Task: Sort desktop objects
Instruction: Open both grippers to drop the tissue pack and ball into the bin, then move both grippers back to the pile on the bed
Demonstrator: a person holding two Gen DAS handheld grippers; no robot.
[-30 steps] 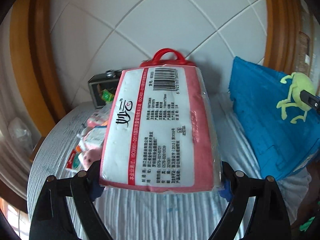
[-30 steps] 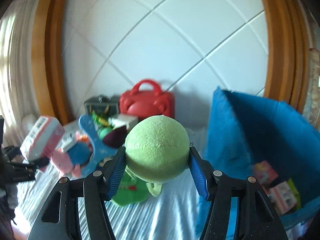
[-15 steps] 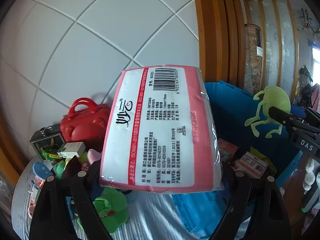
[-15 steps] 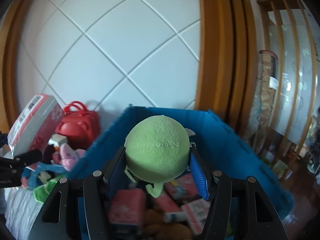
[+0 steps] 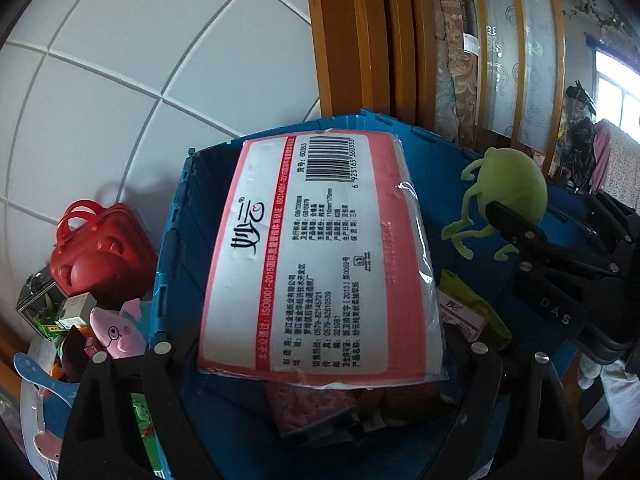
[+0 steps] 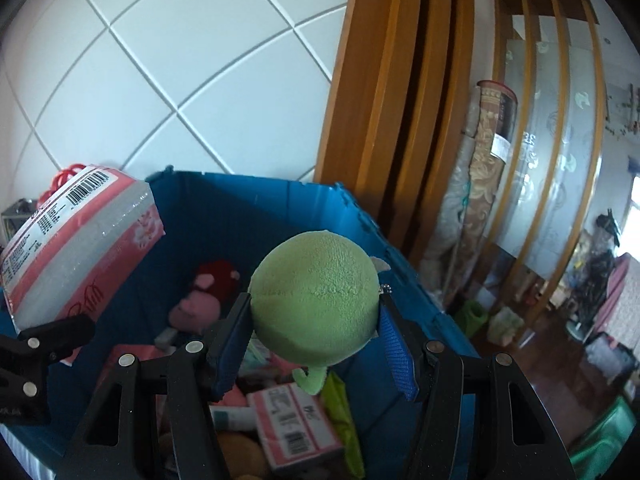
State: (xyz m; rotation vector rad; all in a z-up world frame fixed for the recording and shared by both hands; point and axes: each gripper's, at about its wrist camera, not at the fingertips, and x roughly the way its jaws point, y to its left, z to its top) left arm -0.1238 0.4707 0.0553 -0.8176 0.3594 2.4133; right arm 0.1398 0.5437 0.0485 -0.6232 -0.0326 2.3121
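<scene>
My left gripper [image 5: 320, 354] is shut on a pink and white tissue pack [image 5: 320, 256], held label-up above the open blue crate [image 5: 176, 236]. The same pack [image 6: 76, 240] shows at the left of the right wrist view, with the left gripper's black finger below it. A round green plush toy [image 6: 316, 300] with thin limbs sits between the blue pads of my right gripper [image 6: 316, 344], which is shut on it over the crate [image 6: 280, 208]. In the left wrist view the green plush [image 5: 504, 196] hangs at the right in the right gripper's fingers [image 5: 516, 228].
The crate holds pink boxes [image 6: 296, 428], a pink plush [image 6: 196, 304] and other items. Left of it on the striped table lie a red toy case [image 5: 100, 252], a pink pig plush [image 5: 116, 332] and small toys. A tiled wall and wooden frame [image 6: 392, 100] stand behind.
Both grippers swung right from over the table to above the blue crate, carrying the tissue pack and the green plush. The crate's inside now fills both views.
</scene>
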